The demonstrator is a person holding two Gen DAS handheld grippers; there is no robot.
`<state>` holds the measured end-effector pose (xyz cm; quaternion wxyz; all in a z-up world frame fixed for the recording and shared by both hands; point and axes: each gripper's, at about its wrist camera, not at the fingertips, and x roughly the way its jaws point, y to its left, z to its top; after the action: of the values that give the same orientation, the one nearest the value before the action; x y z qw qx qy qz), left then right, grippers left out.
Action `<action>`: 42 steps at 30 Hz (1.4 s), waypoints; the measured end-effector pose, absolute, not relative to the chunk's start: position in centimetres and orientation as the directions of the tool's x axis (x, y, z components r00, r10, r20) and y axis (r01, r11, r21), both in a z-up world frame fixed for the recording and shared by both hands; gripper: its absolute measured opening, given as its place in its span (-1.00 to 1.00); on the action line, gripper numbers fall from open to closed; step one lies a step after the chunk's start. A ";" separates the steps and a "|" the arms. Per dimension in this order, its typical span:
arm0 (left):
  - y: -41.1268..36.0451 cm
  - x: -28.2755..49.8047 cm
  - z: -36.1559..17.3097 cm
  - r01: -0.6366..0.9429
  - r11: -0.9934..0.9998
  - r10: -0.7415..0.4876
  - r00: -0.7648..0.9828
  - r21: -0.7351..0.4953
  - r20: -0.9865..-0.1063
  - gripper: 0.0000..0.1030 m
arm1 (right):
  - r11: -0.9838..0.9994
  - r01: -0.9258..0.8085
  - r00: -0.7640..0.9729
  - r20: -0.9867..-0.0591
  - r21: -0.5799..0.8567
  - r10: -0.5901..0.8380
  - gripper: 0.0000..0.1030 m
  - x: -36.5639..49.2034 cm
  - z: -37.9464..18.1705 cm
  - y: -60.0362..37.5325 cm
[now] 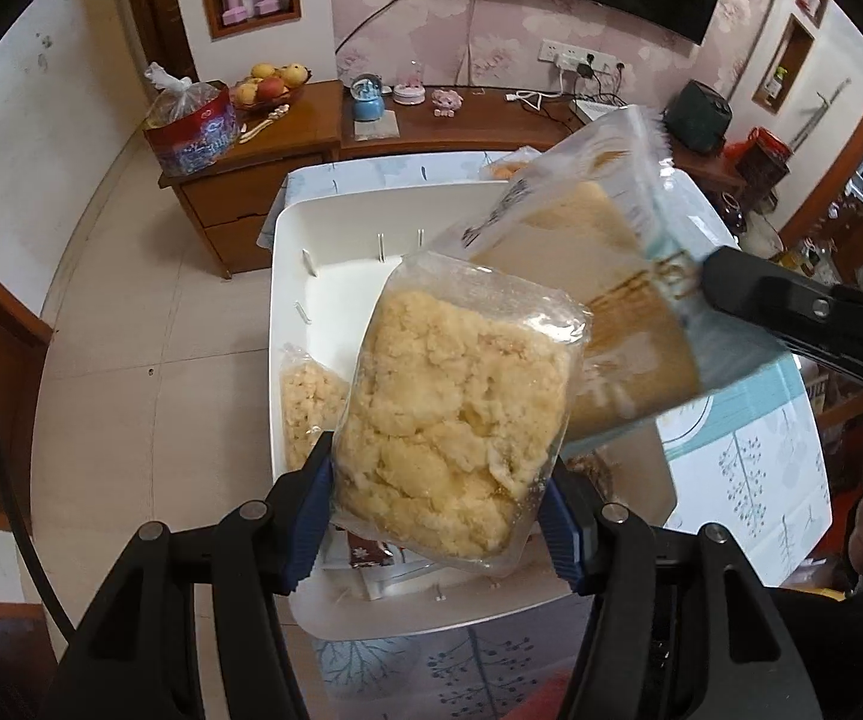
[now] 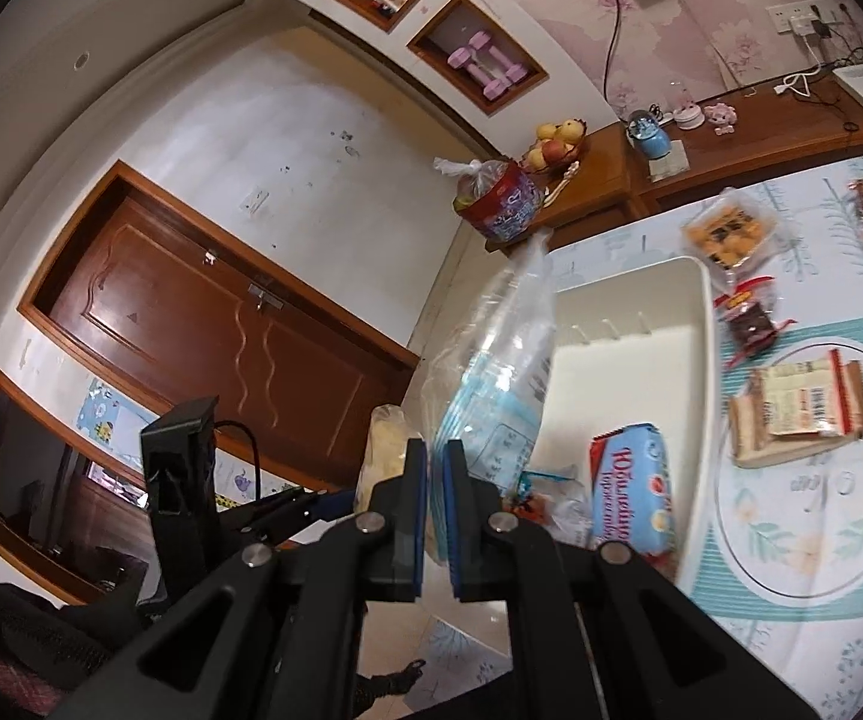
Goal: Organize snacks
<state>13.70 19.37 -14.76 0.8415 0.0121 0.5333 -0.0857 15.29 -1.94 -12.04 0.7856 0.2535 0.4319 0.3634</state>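
Print on bread bag (image 1: 611,276) beyond left fingers (image 1: 311,516) blurred, unreadable. Crumbly snack bag (image 1: 455,420) between fingers hides tray (image 1: 335,252) floor behind. Dark wrapper (image 1: 368,555) under it mostly hidden. Right-wrist view: counter (image 2: 791,540) snacks right of fingers smeared, labels unreadable.

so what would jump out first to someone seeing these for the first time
Most striking is the clear bag of pale crumbly snack, gripped between the left gripper pads and held over the white tray. Right behind it, the right gripper is shut on the edge of a clear, blue-printed packet above the same tray. In the right wrist view, several more wrapped snacks lie on the floral tablecloth beside the tray.
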 end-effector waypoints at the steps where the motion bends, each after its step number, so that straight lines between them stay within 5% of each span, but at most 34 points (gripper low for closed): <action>1: 19.5 13.7 -14.9 0.164 0.984 -0.135 0.411 -0.073 -0.902 0.17 | 0.616 -0.349 0.365 -0.503 0.707 0.784 -0.88 15.4 -12.2 -1.5; 15: 20.4 13.2 -14.5 0.181 0.977 -0.178 0.421 -0.110 -0.889 0.25 | 0.704 -0.246 0.416 -0.584 0.666 0.697 -0.80 14.9 -13.2 -1.6; 27: 15.2 13.5 -12.5 0.262 0.960 -0.213 0.441 -0.101 -0.872 0.41 | 0.872 -0.204 0.462 -0.741 0.446 0.487 -0.79 12.5 -13.7 -5.3; 42: 7.4 15.3 -11.3 0.264 0.963 -0.181 0.463 -0.060 -0.868 0.54 | 0.925 -0.295 0.475 -0.804 0.238 0.358 -0.27 12.0 -13.3 -12.3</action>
<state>15.34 7.40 -11.33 0.8543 0.0411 0.5015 -0.1303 11.97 -12.26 -13.29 0.8582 0.0330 0.4757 0.1903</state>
